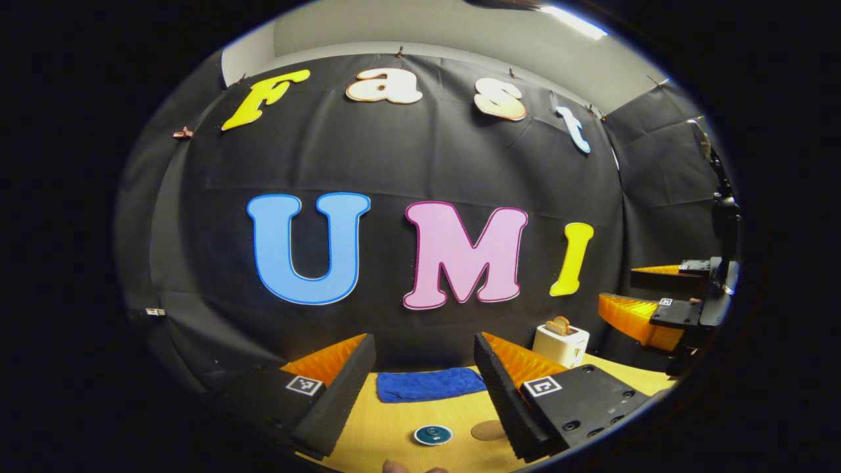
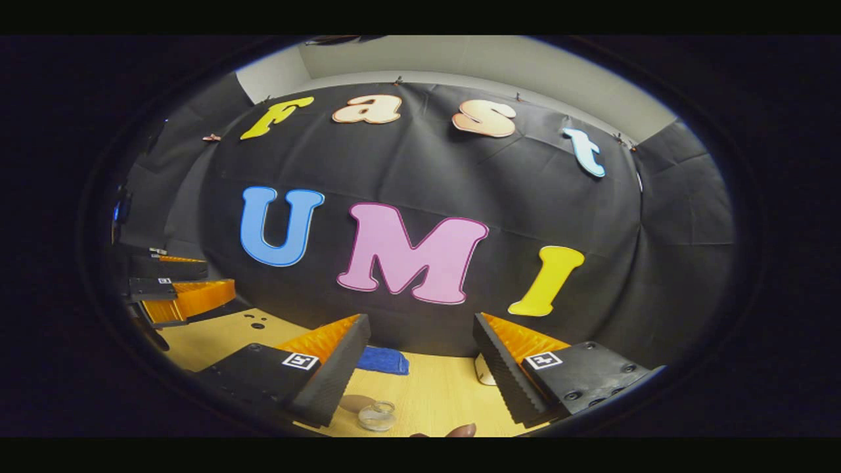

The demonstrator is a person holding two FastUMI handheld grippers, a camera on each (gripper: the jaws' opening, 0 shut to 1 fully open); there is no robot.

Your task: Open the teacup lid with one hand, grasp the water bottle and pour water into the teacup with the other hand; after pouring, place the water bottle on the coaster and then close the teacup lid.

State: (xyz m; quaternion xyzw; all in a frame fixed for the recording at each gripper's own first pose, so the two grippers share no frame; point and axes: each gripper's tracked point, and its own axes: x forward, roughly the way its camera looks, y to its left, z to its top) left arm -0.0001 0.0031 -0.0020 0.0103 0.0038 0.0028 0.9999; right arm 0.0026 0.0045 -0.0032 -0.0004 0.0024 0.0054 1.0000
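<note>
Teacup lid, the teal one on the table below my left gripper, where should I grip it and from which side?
Probably by what looks like a small knob at the centre of the teacup lid, coming straight down from above. The lid lies level, a wide round disc, so its rim offers little to pinch. The left gripper is open and could straddle the knob.

The right gripper's finger (image 2: pixel 506 378) hides most of the toaster (image 2: pixel 485 372), the left gripper's finger (image 1: pixel 502 394) covers part of the coaster (image 1: pixel 487 430), and fingertips (image 2: pixel 460 431) are cut off.
</note>
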